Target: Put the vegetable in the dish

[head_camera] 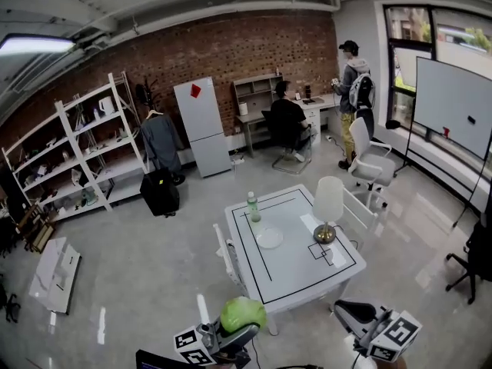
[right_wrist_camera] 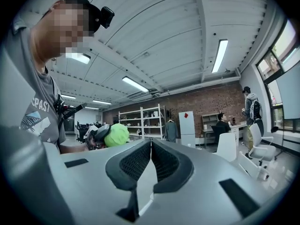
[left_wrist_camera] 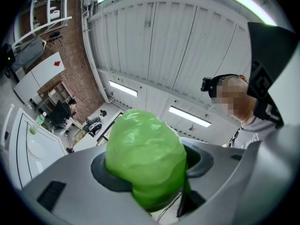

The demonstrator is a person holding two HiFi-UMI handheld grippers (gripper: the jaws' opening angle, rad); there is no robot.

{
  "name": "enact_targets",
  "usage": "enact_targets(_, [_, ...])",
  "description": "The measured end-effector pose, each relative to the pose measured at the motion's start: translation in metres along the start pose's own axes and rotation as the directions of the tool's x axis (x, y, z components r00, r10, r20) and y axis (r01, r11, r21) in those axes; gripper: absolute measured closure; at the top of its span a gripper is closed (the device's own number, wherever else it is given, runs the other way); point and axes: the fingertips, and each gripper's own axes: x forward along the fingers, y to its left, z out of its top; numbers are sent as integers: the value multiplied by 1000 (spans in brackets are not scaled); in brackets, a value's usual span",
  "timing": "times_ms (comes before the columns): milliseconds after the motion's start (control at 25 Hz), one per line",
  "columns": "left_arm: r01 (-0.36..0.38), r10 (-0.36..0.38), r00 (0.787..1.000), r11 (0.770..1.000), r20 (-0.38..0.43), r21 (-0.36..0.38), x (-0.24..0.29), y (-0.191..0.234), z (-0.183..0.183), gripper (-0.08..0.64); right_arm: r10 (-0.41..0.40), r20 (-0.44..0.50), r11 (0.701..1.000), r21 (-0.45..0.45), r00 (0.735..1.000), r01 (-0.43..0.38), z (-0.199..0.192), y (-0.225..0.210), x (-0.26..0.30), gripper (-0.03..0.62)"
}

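My left tongs [head_camera: 237,330] pinch the green vegetable [head_camera: 243,314] at bottom centre, held high, I reckon, to clear the desk [head_camera: 307,279] edge toward the dish [head_camera: 270,238]. My right tongs [right_wrist_camera: 151,161] are pressed together, empty.

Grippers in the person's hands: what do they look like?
Both are grey, with smooth, wide jaws. The right gripper has black ribbed pads inside. The left gripper and the right each carry a white cube with black square markers. The person wears a grey T-shirt.
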Motion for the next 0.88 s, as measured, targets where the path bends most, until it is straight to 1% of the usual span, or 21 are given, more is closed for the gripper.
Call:
enact_targets(160, [-31,31,999,999,25,11,10,13,-16,285,40,0,999,3,999,-40,-7,-23,-1,584])
enact_targets(280, [-58,58,998,998,-4,23,11,28,-21,285,39,11,999,1,999,-39,-12,-37,6,584])
enact_targets(320, [-62,63,998,998,-20,21,12,32,-21,285,17,27,999,-33,999,-17,-10,-40,7,584])
enact_targets(360, [-67,68,997,997,-34,22,12,36,-21,285,-23,38,995,-96,999,26,-8,-45,9,584])
enact_targets(400, [-74,75,996,997,-46,32,14,42,-20,285,-80,35,981,-174,996,84,-7,-52,13,584])
enact_targets(440, [-83,86,995,995,-56,52,17,50,-18,285,-142,26,960,-242,990,144,-7,-61,20,584])
enact_targets(480, [-91,96,993,993,-62,74,21,59,-16,285,-193,25,940,-283,981,192,-7,-70,30,584])
enact_targets(520, [-97,103,993,991,-65,89,25,68,-14,285,-220,32,930,-295,975,220,-5,-75,42,584])
enact_targets(560, [-100,106,992,990,-66,96,28,76,-11,285,-226,41,931,-285,973,228,-4,-77,55,584])
enact_targets(640, [-101,110,991,988,-73,113,35,89,-9,285,-221,50,941,-253,974,227,-1,-77,76,584])
enact_targets(680, [-105,118,989,984,-86,145,39,95,-8,285,-222,50,944,-238,974,227,0,-78,84,584])
enact_targets(720, [-112,134,985,974,-104,196,42,101,-7,285,-224,47,947,-226,974,229,2,-79,90,584])
enact_targets(760, [-119,156,980,958,-124,260,45,106,-5,285,-226,39,948,-222,973,229,2,-81,96,584])
enact_targets(840, [-132,199,969,916,-144,379,47,117,2,285,-232,20,947,-222,972,231,0,-83,107,584])
enact_targets(880, [-138,213,967,899,-140,417,46,122,7,285,-233,16,948,-217,972,231,-1,-82,113,584])
